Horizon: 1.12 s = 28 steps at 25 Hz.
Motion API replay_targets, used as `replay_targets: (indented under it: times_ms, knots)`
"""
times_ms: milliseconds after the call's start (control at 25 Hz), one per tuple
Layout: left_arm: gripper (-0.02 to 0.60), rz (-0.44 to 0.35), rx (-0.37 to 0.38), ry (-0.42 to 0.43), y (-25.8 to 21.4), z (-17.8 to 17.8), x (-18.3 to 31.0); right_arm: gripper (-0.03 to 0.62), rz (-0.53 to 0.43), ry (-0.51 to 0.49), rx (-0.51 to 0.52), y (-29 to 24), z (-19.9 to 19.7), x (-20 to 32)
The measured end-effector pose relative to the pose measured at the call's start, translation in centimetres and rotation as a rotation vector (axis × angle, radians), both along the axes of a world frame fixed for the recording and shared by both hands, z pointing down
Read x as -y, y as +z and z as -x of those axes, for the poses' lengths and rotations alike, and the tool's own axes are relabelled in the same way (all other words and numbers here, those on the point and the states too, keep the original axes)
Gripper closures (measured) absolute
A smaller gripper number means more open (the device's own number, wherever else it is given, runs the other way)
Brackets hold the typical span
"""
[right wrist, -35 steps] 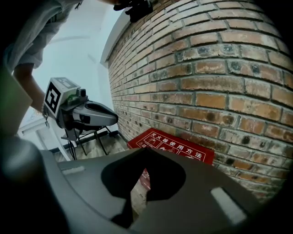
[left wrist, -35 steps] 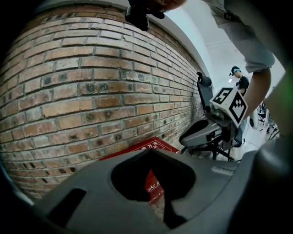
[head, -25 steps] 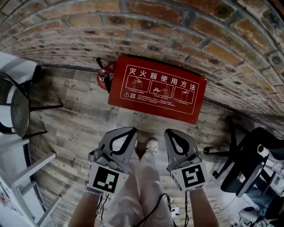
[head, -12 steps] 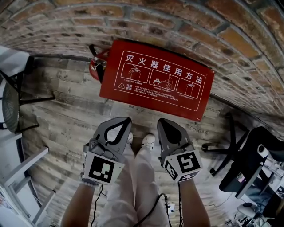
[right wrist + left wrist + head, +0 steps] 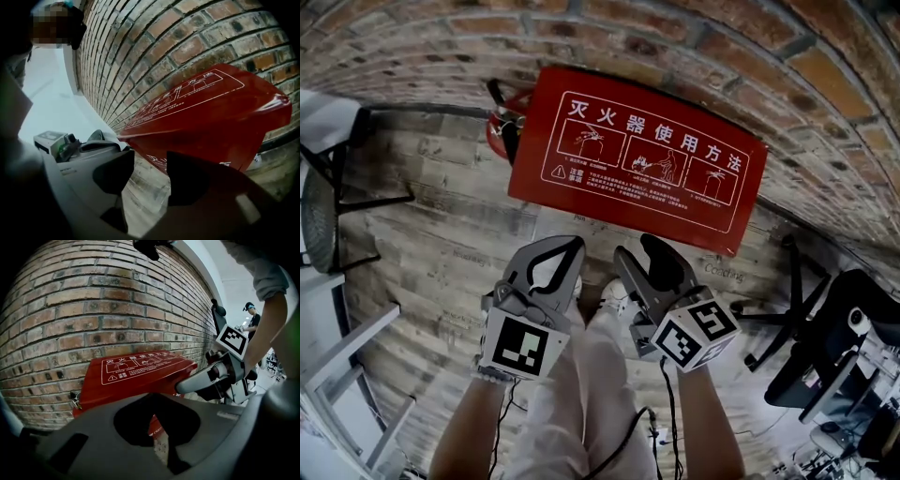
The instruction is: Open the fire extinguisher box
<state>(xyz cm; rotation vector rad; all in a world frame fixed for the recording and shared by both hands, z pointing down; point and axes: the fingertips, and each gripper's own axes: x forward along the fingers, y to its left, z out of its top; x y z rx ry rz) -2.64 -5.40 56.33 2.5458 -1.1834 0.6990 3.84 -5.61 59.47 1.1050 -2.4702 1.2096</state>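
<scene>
Jaws just opened, empty, right gripper (image 5: pixel 637 249) faces flat red box (image 5: pixel 637 159).

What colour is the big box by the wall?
Red box, white writing on top; clearest in the head view.

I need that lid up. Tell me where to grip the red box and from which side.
Take the lid by its front edge, the lip facing the person, coming from the floor side. The box backs onto the brick wall, so the hinge is likely there; no handle shows on top.
</scene>
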Motion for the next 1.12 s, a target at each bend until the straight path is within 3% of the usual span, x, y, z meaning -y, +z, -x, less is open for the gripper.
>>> replay_targets:
  times_ms: [160,360,1120]
  knots:
    - [0.583,0.009,0.002,-0.009,0.8,0.1,0.2,0.355,0.024,0.050,0.048,0.3,-0.5,1.0]
    - [0.583,0.030,0.009,-0.008,2.1,-0.2,0.4,0.384,0.015,0.059,0.081,-0.5,-0.6,1.2]
    - [0.583,0.077,0.002,0.001,4.9,-1.7,1.1,0.393,0.016,0.047,0.093,-1.9,-0.6,1.0]
